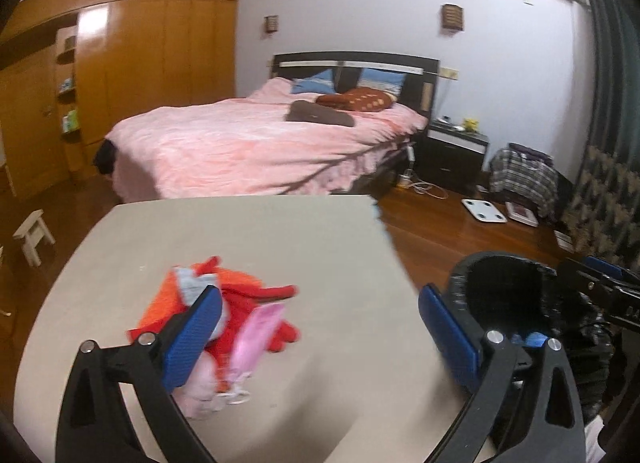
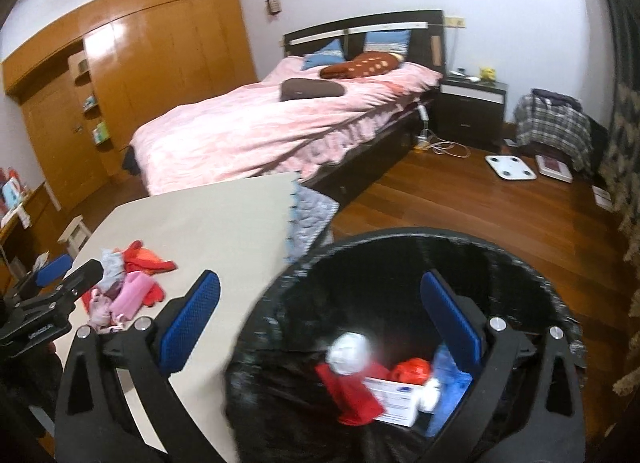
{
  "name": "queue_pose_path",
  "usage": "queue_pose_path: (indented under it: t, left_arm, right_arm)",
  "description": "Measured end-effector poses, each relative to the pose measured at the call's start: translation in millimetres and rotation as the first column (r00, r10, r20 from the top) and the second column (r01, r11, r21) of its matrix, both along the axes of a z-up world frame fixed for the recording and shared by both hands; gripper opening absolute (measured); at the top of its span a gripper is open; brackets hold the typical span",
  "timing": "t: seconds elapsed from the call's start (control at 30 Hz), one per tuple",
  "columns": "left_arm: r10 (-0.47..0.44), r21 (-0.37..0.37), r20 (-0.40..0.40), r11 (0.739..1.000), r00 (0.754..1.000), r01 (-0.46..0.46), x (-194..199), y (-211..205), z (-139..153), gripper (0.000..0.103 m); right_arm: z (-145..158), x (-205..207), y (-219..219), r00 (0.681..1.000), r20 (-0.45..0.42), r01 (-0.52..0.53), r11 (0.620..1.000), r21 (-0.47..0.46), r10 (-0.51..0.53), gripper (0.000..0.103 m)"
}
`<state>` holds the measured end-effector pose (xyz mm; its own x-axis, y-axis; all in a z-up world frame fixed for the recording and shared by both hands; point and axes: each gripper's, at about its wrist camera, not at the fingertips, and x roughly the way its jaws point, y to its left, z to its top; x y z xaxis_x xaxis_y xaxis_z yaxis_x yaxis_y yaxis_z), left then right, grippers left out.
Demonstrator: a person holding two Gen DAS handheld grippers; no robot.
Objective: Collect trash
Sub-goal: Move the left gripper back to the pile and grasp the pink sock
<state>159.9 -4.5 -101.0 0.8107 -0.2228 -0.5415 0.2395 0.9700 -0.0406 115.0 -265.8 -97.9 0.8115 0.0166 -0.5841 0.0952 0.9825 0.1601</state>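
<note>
Black-lined trash bin (image 2: 400,263), beside tabletop (image 2: 192,223): part filled.

We list inside it a white crumpled ball (image 2: 348,353), red scrap (image 2: 352,395), white carton (image 2: 396,403), a red item and blue plastic, blurred. Our right tongs (image 2: 320,327) gape over the bin, grasping nothing; our left tongs (image 1: 320,335) gape above a red-pink wrapper heap (image 1: 236,323) on the tabletop.

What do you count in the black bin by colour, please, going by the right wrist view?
Inside the bin, as far as the blur allows:
White: 3, ball, box, small wad
Red: 2, wrapper, round piece
Blue: 1, plastic
Total: 6
</note>
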Motion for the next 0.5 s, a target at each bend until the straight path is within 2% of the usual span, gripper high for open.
queue_pose_path:
  t: [0.23,0.5]
  left_arm:
    - [0.095,0.014,0.005,0.995,0.995,-0.095,4,44,-6,0.096]
    - [0.152,0.027,-0.050,0.988,0.987,-0.151,2,77,-29,0.082]
  right_arm:
    - [-2,22,47,0.996,0.000,-0.093,0.996,0.002,0.093,0.098]
    - [-15,44,90,0.988,-0.013,-0.154,0.988,-0.007,0.154,0.098]
